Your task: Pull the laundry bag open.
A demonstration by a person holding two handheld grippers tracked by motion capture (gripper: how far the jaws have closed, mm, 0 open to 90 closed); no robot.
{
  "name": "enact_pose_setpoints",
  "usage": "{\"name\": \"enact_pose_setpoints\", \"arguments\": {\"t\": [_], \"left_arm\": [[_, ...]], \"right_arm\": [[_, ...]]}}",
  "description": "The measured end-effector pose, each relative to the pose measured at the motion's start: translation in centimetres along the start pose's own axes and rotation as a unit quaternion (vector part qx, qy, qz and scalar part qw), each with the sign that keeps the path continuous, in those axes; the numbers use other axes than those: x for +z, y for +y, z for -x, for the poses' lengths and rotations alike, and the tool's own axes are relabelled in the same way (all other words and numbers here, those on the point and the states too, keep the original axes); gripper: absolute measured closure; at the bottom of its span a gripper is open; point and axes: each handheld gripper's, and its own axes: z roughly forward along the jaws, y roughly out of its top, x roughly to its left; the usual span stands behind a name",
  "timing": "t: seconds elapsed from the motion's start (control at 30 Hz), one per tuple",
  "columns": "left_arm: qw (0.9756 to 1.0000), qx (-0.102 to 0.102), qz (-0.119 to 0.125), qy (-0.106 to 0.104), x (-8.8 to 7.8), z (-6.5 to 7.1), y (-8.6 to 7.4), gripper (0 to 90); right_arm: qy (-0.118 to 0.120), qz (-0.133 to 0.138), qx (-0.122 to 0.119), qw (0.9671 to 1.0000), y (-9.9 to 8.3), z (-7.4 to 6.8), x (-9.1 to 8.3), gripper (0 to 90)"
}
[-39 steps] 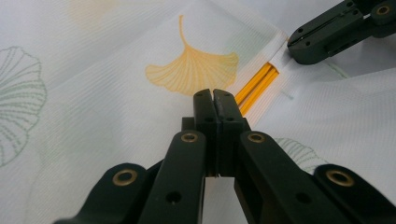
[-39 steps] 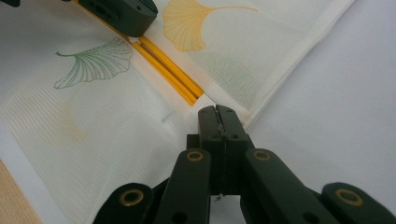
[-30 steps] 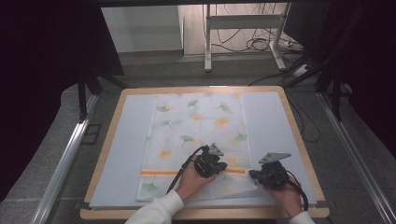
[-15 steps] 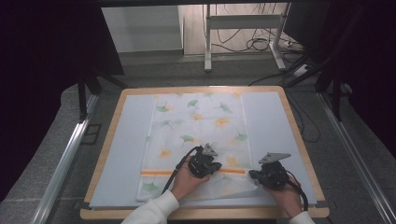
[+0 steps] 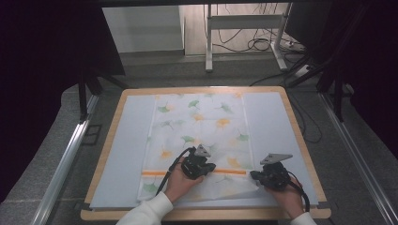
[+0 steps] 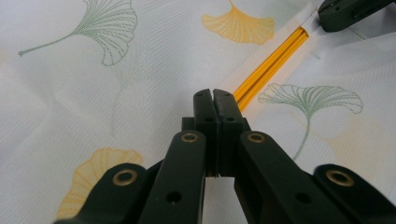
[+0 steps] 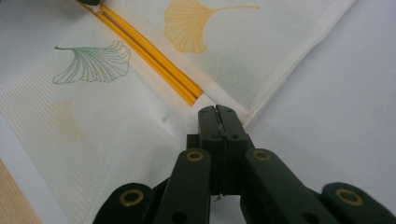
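– What do I have under my jaws here?

– A wood-edged table [image 5: 300, 136] with a pale blue-grey mat [image 5: 124, 145] covering nearly all of its top.

– And on the mat?

– A white cloth [image 5: 202, 126] printed with green and yellow ginkgo leaves lies spread down the middle. An orange stripe [image 5: 164, 173] crosses it near my side, and its near right corner is folded.

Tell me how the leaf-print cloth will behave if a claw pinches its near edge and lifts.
The cloth looks thin and woven, with soft creases showing in the left gripper view, so it will probably droop rather than hold shape. It lies flat on the mat, so it is likely light and may slide when pushed. Nothing suggests it is fragile.
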Motion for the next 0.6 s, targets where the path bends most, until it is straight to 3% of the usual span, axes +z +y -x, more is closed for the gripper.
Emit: {"name": "enact_pose_setpoints", "arguments": {"t": [0.6], "left_arm": [[0.9999,-0.014,-0.001,0.008,-0.81,-0.45,-0.62,90.0]], "right_arm": [[0.004,-0.003,-0.001,1.0000,0.01,0.06,-0.02,90.0]]}}
